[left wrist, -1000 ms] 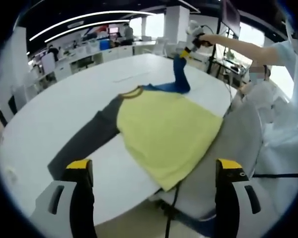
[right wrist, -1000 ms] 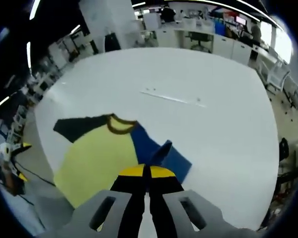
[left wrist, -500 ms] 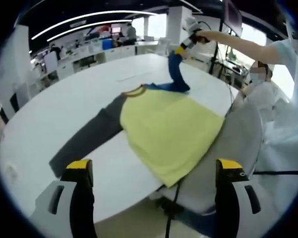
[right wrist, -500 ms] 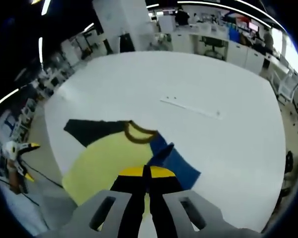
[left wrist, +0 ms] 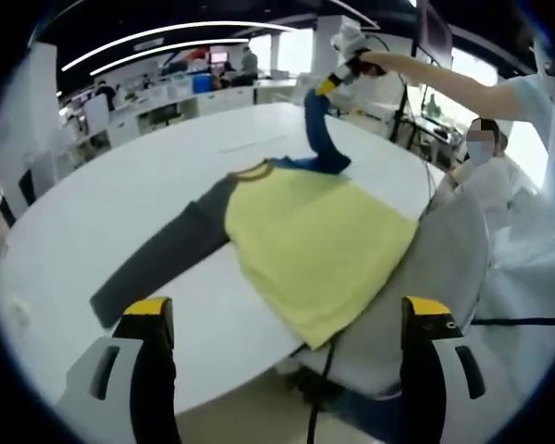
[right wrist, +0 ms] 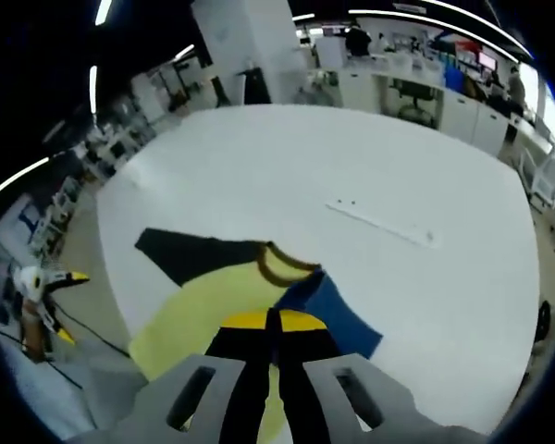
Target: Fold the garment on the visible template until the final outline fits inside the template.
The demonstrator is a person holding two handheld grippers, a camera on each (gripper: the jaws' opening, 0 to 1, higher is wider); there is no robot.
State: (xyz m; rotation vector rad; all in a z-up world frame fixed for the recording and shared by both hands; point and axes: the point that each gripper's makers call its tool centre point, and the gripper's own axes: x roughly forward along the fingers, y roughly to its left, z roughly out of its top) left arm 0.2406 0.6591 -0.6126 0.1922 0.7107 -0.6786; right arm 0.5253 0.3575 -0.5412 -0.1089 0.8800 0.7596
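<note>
You stand in an open-plan office. A large white table [left wrist: 120, 213] spreads across the middle of the left gripper view. Behind it, at upper left, a row of white desks [left wrist: 166, 97] runs under curved ceiling light strips [left wrist: 157, 42]. A white pillar [left wrist: 328, 42] rises at top centre, with bright windows [left wrist: 291, 46] beside it.

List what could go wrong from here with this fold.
1. The right gripper holds the blue sleeve high on closed jaws; it may slip or drag the shirt along.
2. The yellow hem overhangs the table edge, so a pull could slide the shirt off.
3. The left gripper hangs open off the cloth, so nothing anchors the grey sleeve.
</note>
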